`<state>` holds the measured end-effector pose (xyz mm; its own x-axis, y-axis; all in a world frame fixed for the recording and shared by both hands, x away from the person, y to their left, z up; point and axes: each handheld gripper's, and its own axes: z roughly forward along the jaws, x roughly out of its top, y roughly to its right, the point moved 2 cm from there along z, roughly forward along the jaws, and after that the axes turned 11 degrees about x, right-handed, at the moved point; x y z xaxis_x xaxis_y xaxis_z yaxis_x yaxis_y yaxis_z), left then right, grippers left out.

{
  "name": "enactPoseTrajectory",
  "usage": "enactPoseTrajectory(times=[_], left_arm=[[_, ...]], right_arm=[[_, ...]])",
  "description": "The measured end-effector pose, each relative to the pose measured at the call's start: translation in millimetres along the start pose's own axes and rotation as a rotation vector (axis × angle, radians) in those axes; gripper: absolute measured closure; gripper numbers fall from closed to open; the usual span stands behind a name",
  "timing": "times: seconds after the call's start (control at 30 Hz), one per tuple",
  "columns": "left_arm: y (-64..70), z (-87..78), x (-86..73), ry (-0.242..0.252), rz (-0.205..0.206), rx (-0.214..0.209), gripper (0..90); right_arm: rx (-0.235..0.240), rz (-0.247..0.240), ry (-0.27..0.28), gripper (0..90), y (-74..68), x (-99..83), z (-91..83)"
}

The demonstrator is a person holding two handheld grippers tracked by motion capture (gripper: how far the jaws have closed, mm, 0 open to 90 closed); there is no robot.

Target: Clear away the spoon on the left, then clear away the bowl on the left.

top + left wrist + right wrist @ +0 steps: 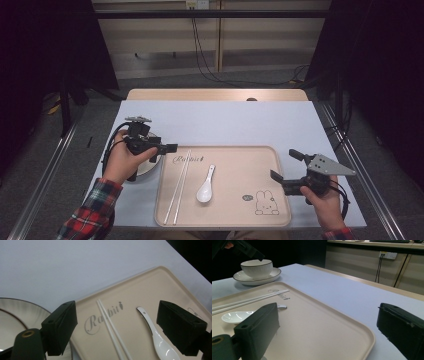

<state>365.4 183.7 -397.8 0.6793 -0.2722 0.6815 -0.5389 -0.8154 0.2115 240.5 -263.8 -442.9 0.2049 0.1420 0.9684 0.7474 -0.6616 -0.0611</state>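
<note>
Pale blue table up top, with a white bowl sitting on its saucer at the left edge. Left gripper hovers right over the bowl, jaws wide open, holding nothing. Just beside it is a beige tray with 2 chopsticks and a spoon. Right gripper sits at the tray's right edge, also spread wide and empty.

A beige rectangular plastic tray lies at the near edge of the pale blue table. On the tray, a pair of white chopsticks runs along its left edge, with a white ceramic spoon just right of them. A white ribbed bowl sits on a white dark-rimmed saucer, off the tray's far left corner.
</note>
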Motion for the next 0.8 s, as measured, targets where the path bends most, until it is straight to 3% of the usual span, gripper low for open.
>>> enactPoseTrajectory(times=[0.27, 0.63, 0.8], left_arm=[[-16.1, -10.9, 0.7, -0.007, -0.033, 0.033, 15.4], [-42.9, -22.4, 3.6, -0.026, -0.072, 0.116, 14.6], [-53.6, -25.7, 0.9, -0.03, -0.093, 0.139, 14.5]], right_arm=[[0.001, 0.001, 0.002, 3.6, -0.6, 0.1, 0.2], [-0.003, 0.004, 0.002, 3.5, 2.2, 0.2, -0.5], [0.001, -0.014, -0.014, 3.5, 0.8, -0.7, 0.9]])
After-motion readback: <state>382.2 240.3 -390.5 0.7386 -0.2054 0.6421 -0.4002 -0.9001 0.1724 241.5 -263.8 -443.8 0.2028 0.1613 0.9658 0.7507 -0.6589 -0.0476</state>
